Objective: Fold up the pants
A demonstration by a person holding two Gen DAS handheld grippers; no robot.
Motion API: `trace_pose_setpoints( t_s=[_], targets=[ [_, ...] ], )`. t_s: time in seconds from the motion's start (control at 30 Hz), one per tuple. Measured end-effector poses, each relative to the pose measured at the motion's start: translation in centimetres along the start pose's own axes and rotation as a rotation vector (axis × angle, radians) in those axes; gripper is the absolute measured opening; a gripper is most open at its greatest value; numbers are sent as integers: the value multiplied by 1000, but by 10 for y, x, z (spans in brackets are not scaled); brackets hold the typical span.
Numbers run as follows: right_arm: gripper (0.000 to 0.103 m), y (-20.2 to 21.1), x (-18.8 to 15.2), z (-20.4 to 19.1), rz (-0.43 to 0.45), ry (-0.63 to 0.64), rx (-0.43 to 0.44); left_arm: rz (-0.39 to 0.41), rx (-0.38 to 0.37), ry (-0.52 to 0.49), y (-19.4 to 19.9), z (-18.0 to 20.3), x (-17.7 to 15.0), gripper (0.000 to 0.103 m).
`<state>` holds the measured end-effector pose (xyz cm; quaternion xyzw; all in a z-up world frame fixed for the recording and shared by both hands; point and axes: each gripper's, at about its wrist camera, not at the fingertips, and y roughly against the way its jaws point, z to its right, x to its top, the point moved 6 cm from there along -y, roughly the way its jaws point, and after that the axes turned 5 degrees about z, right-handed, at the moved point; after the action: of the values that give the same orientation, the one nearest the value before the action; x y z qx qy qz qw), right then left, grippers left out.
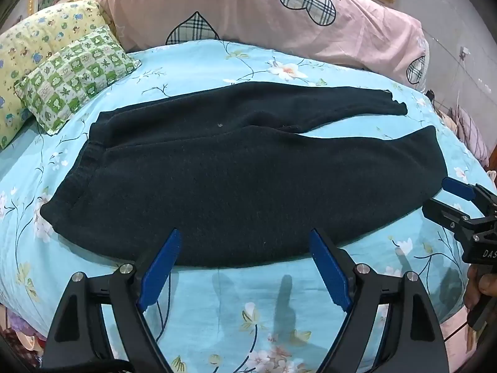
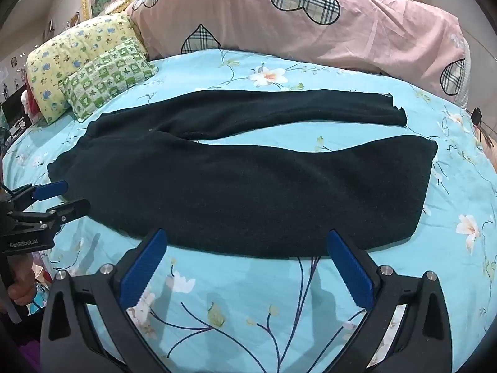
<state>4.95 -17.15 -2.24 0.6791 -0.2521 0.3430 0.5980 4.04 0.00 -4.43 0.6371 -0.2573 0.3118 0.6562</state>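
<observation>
Black pants (image 1: 236,174) lie flat across the blue floral bed sheet (image 1: 248,298), waistband to the left, two legs spread apart to the right; they also show in the right wrist view (image 2: 248,186). My left gripper (image 1: 245,239) is open and empty, fingertips just above the near edge of the pants by the waist end. My right gripper (image 2: 245,239) is open and empty at the near edge of the nearer leg. In the left wrist view the right gripper (image 1: 441,199) shows at the right, by the leg cuff. In the right wrist view the left gripper (image 2: 71,195) shows at the left, by the waistband.
A large pink pillow with plaid hearts (image 1: 279,15) lies along the far side of the bed. A yellow pillow (image 1: 40,46) and a green checked pillow (image 1: 77,74) sit at the far left. The bed's near edge lies below the grippers.
</observation>
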Motion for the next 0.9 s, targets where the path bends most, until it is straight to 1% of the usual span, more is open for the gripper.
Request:
trace_pose_setpoints(
  t_s=[0.5,0.53,0.9],
  targets=[
    [102,2,1,-3,6,-1,9,2,1,2,-1,-1,0,85],
    [102,2,2,-3,6,-1,9,3,1,2,-1,3,-4,85],
    [102,3,3,-6,5,-1,10,14,2,-6,2,1,0,85]
  ],
)
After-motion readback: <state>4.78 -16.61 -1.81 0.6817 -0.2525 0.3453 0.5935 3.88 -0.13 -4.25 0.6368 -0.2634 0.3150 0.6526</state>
